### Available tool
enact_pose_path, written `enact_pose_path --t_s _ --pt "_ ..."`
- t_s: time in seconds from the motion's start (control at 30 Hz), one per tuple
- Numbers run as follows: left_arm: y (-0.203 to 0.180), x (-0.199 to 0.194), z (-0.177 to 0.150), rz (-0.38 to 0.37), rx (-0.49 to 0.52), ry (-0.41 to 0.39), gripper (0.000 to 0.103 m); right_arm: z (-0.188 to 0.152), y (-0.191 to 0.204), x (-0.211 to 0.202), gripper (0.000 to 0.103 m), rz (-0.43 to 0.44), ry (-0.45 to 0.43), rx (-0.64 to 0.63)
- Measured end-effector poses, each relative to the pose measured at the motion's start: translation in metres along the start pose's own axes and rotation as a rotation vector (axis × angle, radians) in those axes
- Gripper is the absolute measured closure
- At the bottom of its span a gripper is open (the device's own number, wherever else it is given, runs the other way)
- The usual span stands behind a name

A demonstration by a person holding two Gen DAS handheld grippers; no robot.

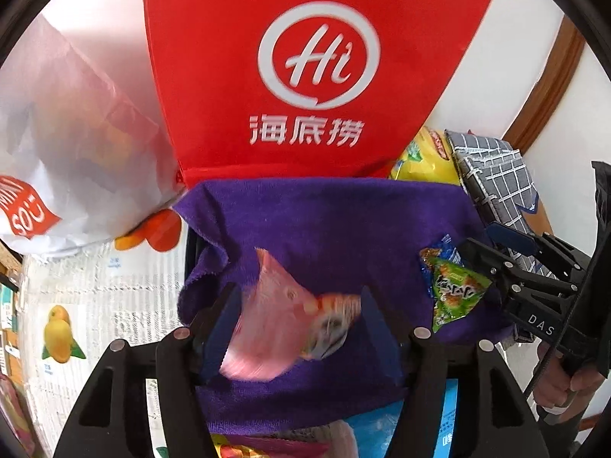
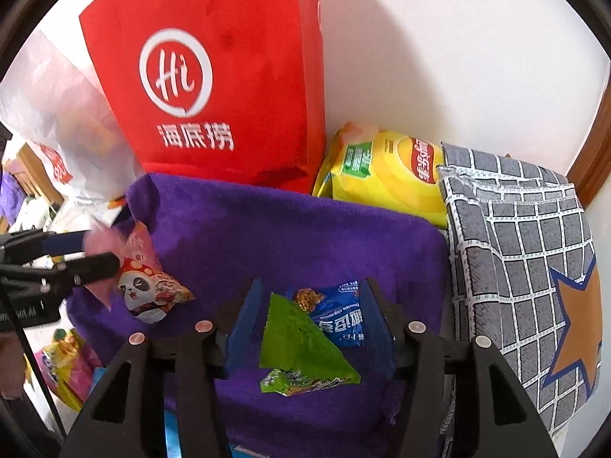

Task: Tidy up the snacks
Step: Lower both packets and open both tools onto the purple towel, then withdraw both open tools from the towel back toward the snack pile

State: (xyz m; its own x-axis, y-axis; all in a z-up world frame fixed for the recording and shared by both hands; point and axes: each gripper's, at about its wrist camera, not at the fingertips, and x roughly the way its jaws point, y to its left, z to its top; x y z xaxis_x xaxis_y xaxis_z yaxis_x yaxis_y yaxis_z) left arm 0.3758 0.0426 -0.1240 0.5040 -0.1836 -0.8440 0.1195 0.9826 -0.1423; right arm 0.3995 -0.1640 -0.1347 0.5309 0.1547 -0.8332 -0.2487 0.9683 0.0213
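Motion blurs the pink packet [image 1: 275, 316]; red bag [image 1: 305, 76] top cut off.

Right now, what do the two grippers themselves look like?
Both are matt black linkage frames with silver pivot pins and blue fingers. The right gripper carries white lettering, "DAS" being readable, and a thin black cable; a bare hand holds it. The left gripper looks alike.

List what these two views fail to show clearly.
- Pink packet between the left tool fingers: motion-blurred in the left view, print unreadable; whether it is gripped is unclear.
- White bag: contents only a haze through the plastic, both views.
- Chip bag: lower part hidden behind the purple cloth.
- Blue packet: partly covered by the green packet in the right tool.
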Motion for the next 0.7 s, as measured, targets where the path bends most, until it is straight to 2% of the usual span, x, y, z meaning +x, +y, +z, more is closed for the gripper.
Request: enact_pose_path --t_s 0.13,0.23,0.5,0.7 --pt "-0.003 -0.015 0.001 0.001 0.004 -0.025 0.040 0.001 0.002 -0.016 0.047 -0.014 -0.022 0.018" --pt "-0.003 -0.025 0.001 -0.001 -0.001 -0.043 0.040 -0.004 0.006 -0.030 0.040 -0.040 -0.043 0.021" --pt "-0.019 -0.059 -0.002 -0.006 0.030 -0.092 0.040 -0.028 0.012 -0.066 0.040 -0.064 -0.020 0.033" --pt "-0.035 -0.090 -0.023 -0.008 0.074 -0.110 0.040 -0.047 0.021 -0.100 0.040 -0.078 -0.032 0.035"
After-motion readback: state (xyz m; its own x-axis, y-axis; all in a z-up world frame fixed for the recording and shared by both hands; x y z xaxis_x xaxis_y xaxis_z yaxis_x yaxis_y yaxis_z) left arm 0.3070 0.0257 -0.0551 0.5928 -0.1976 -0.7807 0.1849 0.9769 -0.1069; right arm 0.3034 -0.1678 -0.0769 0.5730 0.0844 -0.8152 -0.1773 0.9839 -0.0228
